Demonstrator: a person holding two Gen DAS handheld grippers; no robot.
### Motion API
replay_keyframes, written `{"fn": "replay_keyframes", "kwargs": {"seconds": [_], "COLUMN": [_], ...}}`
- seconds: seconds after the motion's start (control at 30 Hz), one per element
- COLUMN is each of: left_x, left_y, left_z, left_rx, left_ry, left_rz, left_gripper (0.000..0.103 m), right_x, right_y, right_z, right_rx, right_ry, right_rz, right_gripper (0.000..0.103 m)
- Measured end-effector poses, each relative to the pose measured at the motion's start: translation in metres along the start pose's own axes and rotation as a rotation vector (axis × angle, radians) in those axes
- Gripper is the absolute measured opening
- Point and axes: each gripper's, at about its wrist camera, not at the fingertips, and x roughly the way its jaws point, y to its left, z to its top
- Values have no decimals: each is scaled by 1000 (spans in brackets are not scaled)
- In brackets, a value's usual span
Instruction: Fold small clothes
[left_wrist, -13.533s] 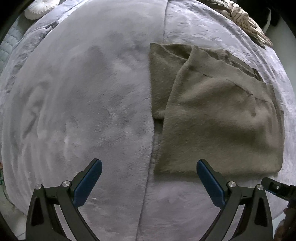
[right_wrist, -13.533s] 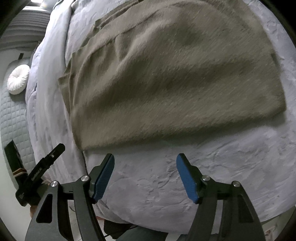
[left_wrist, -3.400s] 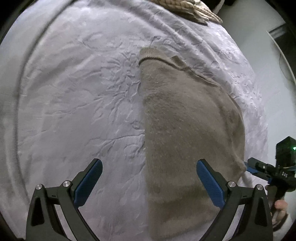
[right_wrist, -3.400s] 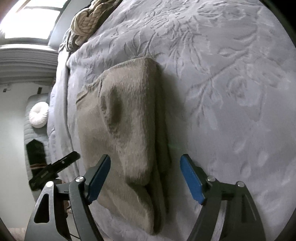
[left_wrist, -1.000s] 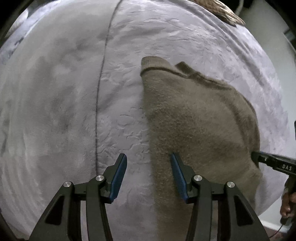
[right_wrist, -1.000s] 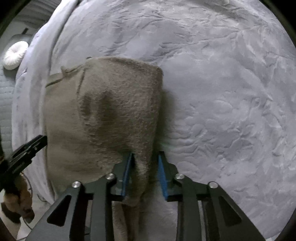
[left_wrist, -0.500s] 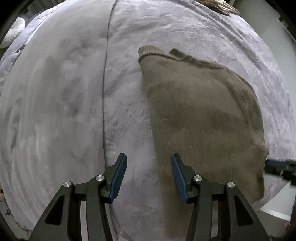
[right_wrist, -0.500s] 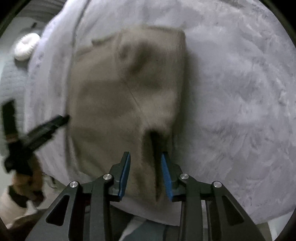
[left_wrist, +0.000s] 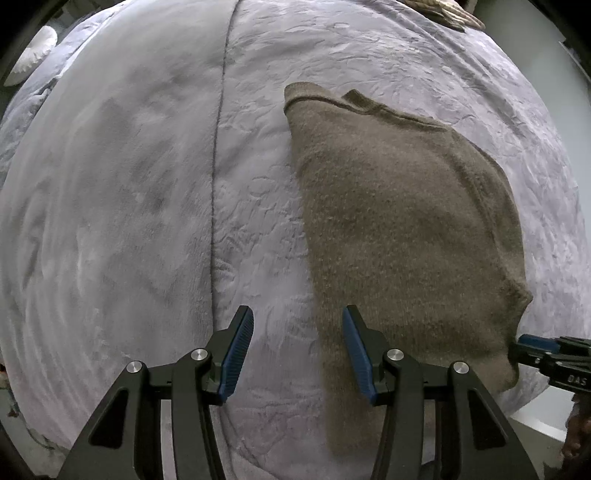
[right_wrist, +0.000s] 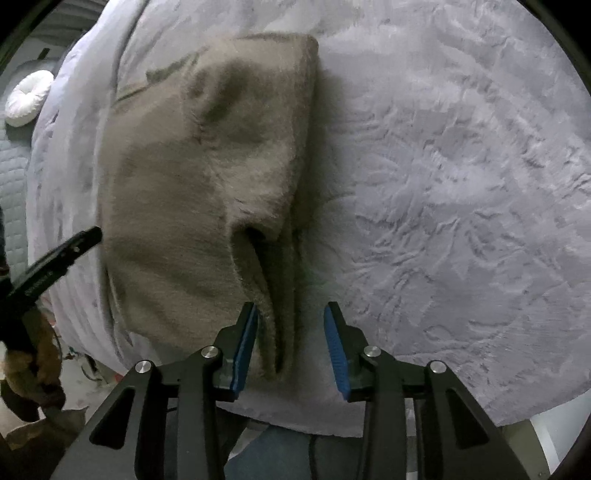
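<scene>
A folded brown knit garment (left_wrist: 402, 229) lies on a grey plush bedspread (left_wrist: 129, 206); it also shows in the right wrist view (right_wrist: 207, 177). My left gripper (left_wrist: 297, 350) is partly open and empty, its right finger over the garment's left edge. My right gripper (right_wrist: 290, 347) is partly open; a raised fold of the garment's near right edge (right_wrist: 269, 332) hangs between its jaws, free of the pads. The tip of the right gripper shows at the garment's right corner in the left wrist view (left_wrist: 546, 354). The left gripper shows at the garment's left in the right wrist view (right_wrist: 55, 262).
A white round cushion (right_wrist: 27, 98) lies beyond the bed's far left. A knotted rope cushion (left_wrist: 439, 11) sits at the head of the bed. The bed's near edge (right_wrist: 314, 424) runs just under the right gripper.
My right gripper has opened from the pinched fold of the garment. Both grippers have drawn back a little; the garment rests flatter on the bed.
</scene>
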Motion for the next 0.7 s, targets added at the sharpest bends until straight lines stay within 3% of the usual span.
{"fn": "replay_keyframes", "kwargs": {"seconds": [0.17,0.7], "left_x": [-2,-9], "left_y": [-2,4], "left_z": [-4,-7], "left_rx": [-3,-22], "left_ry": [-4,24], "left_rz": [-3,43], "left_gripper": [52,52], "right_x": [-21,-18], "right_y": [4,31], "right_z": [3,8], "right_rx": [-4,-26], "right_ry": [-50,-74], "right_rz": [-1,18], "right_gripper": [43,43]}}
